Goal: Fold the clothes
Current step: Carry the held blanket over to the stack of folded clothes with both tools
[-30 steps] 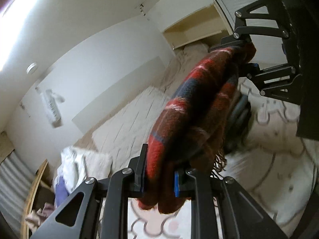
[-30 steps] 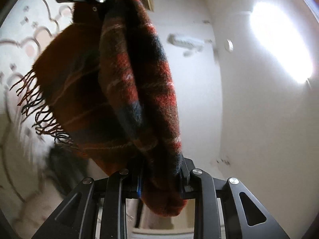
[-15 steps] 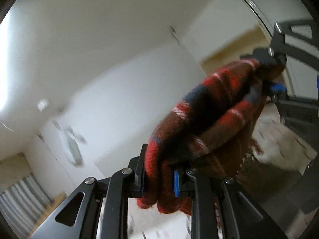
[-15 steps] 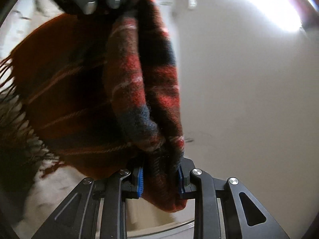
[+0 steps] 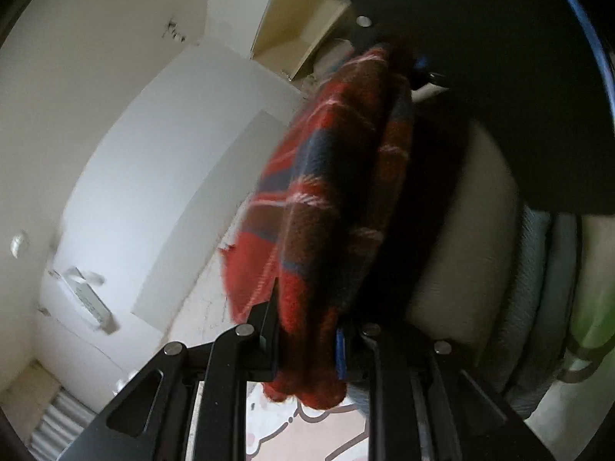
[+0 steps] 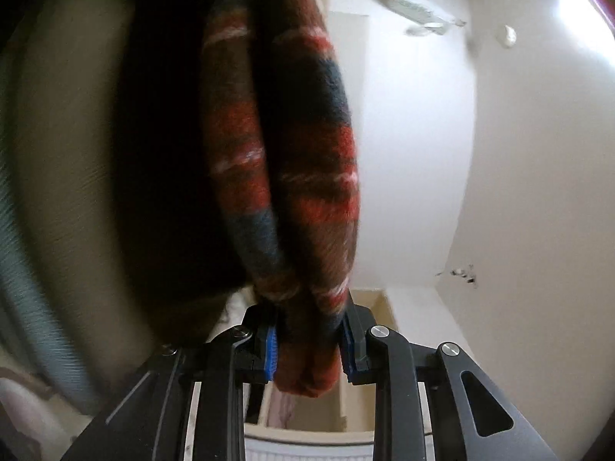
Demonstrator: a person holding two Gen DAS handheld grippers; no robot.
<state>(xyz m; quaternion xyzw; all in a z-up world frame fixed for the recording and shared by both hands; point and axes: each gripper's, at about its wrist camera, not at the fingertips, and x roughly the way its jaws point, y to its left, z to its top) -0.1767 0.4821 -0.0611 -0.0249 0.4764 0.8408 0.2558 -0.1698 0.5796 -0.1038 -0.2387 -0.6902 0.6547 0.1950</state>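
Red plaid scarf point(image 5: 326, 199), folded, hangs between both tools, beside a stack of folded textiles point(image 5: 538, 288). Left gripper point(image 5: 305, 345) pinches one end; right gripper point(image 6: 309, 342) pinches the other. Risk: thick layers slipping from pads, undoing the fold.

Plain white walls point(image 5: 127, 146) carry a white air-conditioning unit point(image 6: 417, 11) at one o'clock; bright window glare point(image 6: 584, 11) fills two o'clock.

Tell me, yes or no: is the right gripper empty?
No, the right gripper has its fingers clamped on a folded red, navy and white plaid wool scarf.
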